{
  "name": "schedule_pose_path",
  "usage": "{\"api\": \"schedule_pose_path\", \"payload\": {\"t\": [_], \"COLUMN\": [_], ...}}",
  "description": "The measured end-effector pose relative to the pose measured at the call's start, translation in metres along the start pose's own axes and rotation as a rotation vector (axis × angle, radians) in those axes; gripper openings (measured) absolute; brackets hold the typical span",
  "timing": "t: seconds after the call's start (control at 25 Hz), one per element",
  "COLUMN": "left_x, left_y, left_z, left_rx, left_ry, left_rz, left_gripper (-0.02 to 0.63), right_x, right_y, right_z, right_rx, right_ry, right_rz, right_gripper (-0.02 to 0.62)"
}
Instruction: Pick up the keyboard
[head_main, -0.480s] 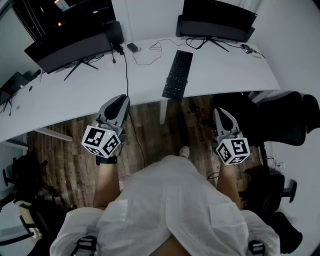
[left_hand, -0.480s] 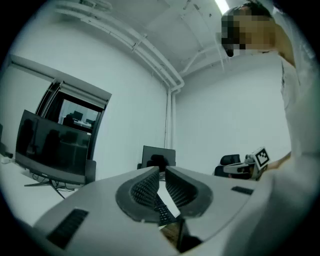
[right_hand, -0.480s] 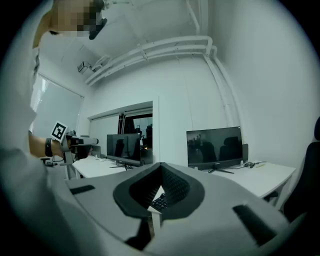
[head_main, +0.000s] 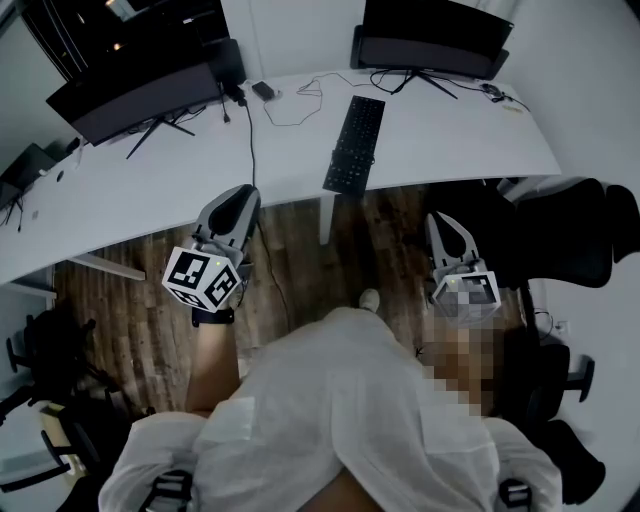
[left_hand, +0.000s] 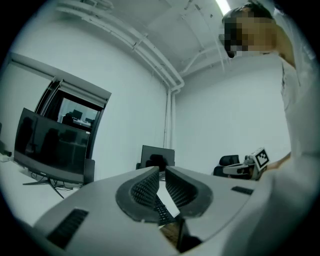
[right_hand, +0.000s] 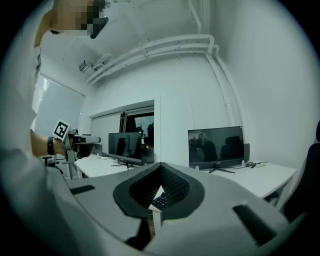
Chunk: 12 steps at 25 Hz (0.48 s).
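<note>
A black keyboard (head_main: 355, 145) lies at a slant on the white desk (head_main: 450, 140), its near end close to the desk's front edge. Both grippers hang over the wooden floor in front of the desk, short of it and level. My left gripper (head_main: 241, 196) is shut and empty, left of the keyboard. My right gripper (head_main: 441, 222) is shut and empty too, to the right. In the left gripper view the keyboard (left_hand: 162, 212) shows below the closed left gripper (left_hand: 161, 172). In the right gripper view the right gripper (right_hand: 160, 167) frames the keyboard (right_hand: 161, 200) beneath it.
One monitor (head_main: 430, 40) stands behind the keyboard and another (head_main: 135, 95) at the left. Cables (head_main: 290, 105) trail across the desk and down to the floor. A white desk leg (head_main: 325, 220) stands between the grippers. Black office chairs (head_main: 570, 235) crowd the right side.
</note>
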<state>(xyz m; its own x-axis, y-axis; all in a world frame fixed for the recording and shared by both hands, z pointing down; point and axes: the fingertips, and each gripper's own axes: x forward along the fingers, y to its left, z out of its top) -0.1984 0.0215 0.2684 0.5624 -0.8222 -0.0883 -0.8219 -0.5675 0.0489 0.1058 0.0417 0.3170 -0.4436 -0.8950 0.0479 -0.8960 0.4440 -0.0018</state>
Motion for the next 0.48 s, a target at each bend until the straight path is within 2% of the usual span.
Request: {"api": "schedule_pose_path", "payload": {"t": [0.2,0.48], "left_x": [0.003,0.01], "left_y": [-0.002,-0.004], "left_z": [-0.008,-0.028], "left_rx": [-0.001,-0.021], "left_ry": [0.023,0.066], "left_rz": [-0.007,-0.007], "left_gripper": [0.037,0.037], "right_x": [0.006,0.018], "right_y": [0.006,0.014], "right_z": [-0.008,-0.03], "right_rx": [0.048,0.029], "right_ry": [0.008,0.06], "right_rz": [0.064,0.103], "right_gripper": [0.002,0.005]}}
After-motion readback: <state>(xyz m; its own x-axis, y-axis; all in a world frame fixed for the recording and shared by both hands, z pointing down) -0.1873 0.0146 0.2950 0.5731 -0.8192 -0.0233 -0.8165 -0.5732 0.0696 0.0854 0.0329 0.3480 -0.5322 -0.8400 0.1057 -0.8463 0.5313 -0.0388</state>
